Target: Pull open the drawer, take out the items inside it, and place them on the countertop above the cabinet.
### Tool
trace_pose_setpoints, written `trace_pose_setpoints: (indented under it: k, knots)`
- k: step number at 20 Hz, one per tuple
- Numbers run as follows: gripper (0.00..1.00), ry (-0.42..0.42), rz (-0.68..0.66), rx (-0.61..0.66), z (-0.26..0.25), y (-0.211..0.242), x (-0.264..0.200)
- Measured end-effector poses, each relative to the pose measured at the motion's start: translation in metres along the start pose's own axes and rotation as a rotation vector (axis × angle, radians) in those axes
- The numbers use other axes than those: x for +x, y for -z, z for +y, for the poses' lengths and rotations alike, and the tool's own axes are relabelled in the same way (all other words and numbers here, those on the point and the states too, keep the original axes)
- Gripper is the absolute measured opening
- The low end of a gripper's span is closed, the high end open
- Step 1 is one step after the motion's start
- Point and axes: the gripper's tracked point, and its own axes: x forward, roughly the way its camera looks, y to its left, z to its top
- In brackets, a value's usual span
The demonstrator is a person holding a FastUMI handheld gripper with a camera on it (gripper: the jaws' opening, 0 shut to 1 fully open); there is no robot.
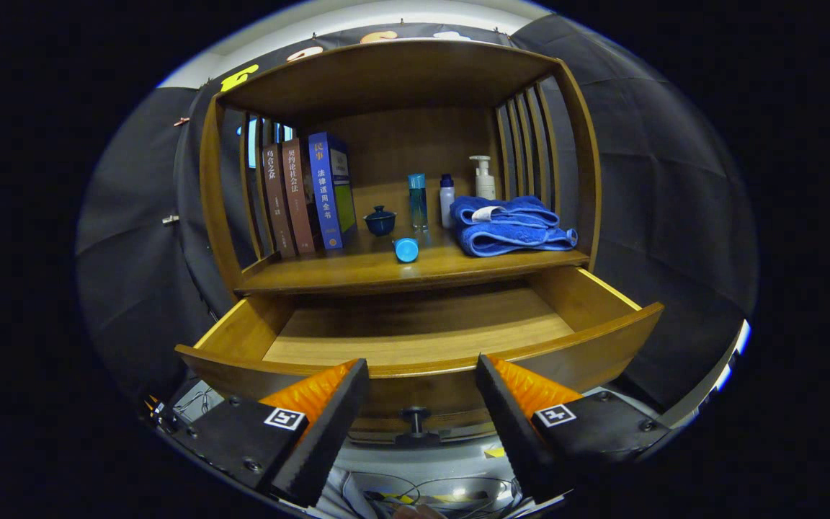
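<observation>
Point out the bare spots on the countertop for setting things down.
Bare wood lies ahead of the books and teacup, left of the blue cap. The right side is crowded by bottles and towel. The hand-held gripper is open.

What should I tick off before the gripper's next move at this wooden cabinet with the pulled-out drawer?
1. Wooden drawer pulled out far enough to reach in: ok, its floor shows.
2. Items left in the drawer: cannot tell; the visible floor looks bare, but the near strip behind the front panel is hidden.
3. Gripper free: ok, jaws spread wide, nothing between them.
4. Small dark drawer knob released: ok, it sits low between the jaws, untouched.
5. Room on the wooden countertop: ok, bare wood in front of the three upright books.
6. Round blue cap stable: cannot tell; it lies near the countertop's front, beside the folded blue towel.
</observation>
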Motion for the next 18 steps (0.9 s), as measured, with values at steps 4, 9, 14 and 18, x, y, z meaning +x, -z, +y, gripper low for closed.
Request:
trace_pose_setpoints:
  k: [4, 9, 14, 18]
  knots:
    - [1.00, 0.000, 0.030, -0.008, 0.001, -0.009, 0.033]
    - [1.00, 0.001, 0.039, -0.004, 0.003, -0.018, 0.067]
    - [1.00, 0.001, 0.042, -0.005, 0.005, -0.027, 0.097]
    - [1.00, 0.005, 0.048, -0.002, 0.006, -0.033, 0.118]
